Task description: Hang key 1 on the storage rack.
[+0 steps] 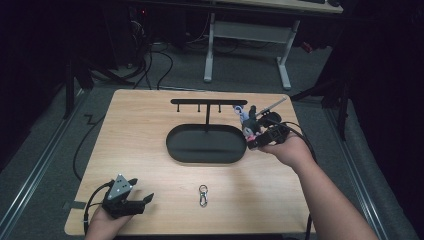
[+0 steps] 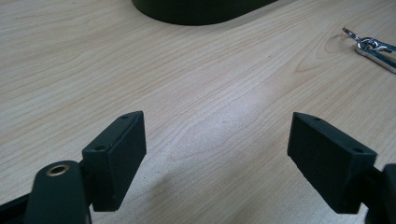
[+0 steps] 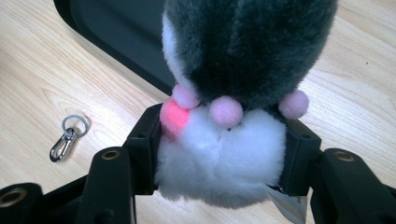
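A small plush toy (image 3: 233,93), grey and white fur with pink pompoms, is clamped between the jaws of my right gripper (image 3: 222,156). In the high view that right gripper (image 1: 252,135) holds the plush toy (image 1: 246,122) just off the right end of a black oval tray (image 1: 206,145). A black hook rack (image 1: 208,103) rises on a post from the tray. A silver carabiner keyring (image 1: 203,195) lies on the wood near the front, also in view as the keyring (image 3: 67,137) and keyring (image 2: 373,49). My left gripper (image 1: 136,200) rests at the front left, jaws apart (image 2: 217,154) over bare wood.
The wooden table (image 1: 140,135) stands on a grey floor with cables around it. A white desk frame (image 1: 247,42) stands behind. The tray's dark rim (image 2: 196,14) lies ahead of the left gripper.
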{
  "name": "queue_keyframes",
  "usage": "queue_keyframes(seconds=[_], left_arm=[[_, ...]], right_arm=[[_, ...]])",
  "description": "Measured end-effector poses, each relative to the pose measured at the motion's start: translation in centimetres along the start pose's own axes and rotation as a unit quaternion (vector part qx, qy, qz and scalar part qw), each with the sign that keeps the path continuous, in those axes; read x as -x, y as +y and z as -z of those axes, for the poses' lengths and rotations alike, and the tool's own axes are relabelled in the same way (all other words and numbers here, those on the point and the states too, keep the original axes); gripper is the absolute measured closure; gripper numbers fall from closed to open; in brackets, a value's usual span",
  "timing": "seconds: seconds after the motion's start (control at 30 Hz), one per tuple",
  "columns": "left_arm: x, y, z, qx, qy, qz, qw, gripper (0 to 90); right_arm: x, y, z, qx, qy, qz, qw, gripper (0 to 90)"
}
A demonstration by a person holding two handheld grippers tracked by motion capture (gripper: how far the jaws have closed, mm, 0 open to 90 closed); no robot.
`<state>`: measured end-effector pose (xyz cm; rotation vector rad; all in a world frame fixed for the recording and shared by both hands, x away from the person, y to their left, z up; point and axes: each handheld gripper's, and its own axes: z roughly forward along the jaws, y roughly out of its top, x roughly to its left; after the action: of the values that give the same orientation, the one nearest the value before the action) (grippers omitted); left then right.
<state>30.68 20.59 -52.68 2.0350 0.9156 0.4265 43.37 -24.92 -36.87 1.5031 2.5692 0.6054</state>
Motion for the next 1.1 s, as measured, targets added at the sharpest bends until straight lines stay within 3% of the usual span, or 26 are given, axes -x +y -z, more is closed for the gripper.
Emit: queue_keyframes(seconds=[0.3,0.67,0.9,1.1], left_arm=[[-0.1,0.0,0.1,0.0,0.0,-0.001,1.0,20.4],[-0.1,0.0,0.1,-0.002,-0.002,0.0,1.0,20.4],[-0.1,-0.1,-0.1,-0.008,-0.005,-0.002,1.0,20.4],[-0.2,-0.1,0.0,-0.005,-0.005,0.001,1.0,20.4]], right_arm=[[0.2,-0.1,0.0,-0.008,-0.007,-0.003,0.9999,44.3],[0.1,0.5,-2.3,-0.034,-0.02,-0.023,0.9989,43.5],[-0.2,1.2,-3.9,-0.058,-0.032,-0.01,0.9977,42.8],[-0.1,1.7,-4.8,-0.054,-0.039,-0.006,0.9978,41.4]])
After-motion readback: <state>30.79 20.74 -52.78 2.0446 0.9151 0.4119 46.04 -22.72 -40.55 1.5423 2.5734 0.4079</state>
